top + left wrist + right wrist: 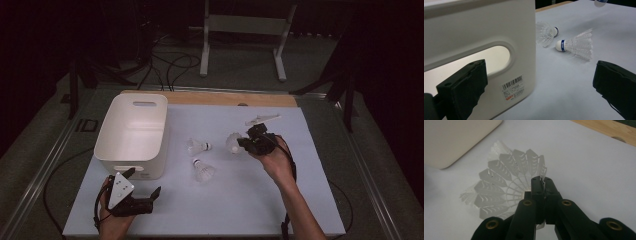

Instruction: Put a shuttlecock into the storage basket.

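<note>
A white plastic bin [131,132] with handle cut-outs stands at the table's left. Two white shuttlecocks lie to its right, one [198,146] farther back and one [203,171] nearer me. My right gripper [243,143] holds a third shuttlecock [233,142] just above the table, right of them. In the right gripper view my right gripper [542,182] is shut on the rim of that shuttlecock's [501,180] feather skirt. My left gripper [145,181] hovers open at the bin's near right corner. In the left gripper view my left gripper [539,82] is empty, facing the bin's handle wall [474,27] and both lying shuttlecocks [546,32] [579,45].
A grey-white mat [240,200] covers the table, with a wooden strip [220,98] along its far edge. Beyond the table stand a white frame's legs [240,35] and cables on the floor. Bare mat lies in front of and right of the shuttlecocks.
</note>
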Motion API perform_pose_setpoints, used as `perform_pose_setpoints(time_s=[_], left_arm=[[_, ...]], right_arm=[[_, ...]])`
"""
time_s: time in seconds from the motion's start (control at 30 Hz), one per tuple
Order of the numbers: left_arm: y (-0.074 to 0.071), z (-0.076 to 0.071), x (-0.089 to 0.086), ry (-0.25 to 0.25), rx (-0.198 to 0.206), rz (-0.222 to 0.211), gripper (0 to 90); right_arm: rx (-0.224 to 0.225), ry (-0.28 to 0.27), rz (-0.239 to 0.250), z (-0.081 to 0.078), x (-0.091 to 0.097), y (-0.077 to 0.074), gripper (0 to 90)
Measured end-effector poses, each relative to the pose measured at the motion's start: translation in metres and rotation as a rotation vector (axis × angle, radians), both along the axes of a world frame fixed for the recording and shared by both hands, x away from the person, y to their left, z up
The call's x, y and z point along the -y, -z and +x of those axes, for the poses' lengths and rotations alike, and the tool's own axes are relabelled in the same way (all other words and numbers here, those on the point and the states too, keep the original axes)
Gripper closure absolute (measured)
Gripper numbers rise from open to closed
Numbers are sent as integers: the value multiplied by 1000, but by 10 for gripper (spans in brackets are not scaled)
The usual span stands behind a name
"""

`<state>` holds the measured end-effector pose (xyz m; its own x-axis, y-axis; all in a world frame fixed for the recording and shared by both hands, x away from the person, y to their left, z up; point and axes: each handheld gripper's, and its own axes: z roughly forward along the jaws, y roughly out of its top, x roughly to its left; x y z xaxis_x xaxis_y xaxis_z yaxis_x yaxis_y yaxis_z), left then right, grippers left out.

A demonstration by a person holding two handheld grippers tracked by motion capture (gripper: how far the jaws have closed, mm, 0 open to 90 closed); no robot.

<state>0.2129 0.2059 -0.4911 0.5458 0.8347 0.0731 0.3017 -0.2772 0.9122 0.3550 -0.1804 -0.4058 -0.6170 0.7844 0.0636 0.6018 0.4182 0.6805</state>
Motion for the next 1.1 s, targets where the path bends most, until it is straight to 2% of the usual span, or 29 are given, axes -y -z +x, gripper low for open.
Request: perform_pose_setpoints(time_s=[1.1], left_arm=[[0, 0, -1, 1, -1, -2, 2]], right_arm=[[22, -15, 9, 13, -20, -17, 893]])
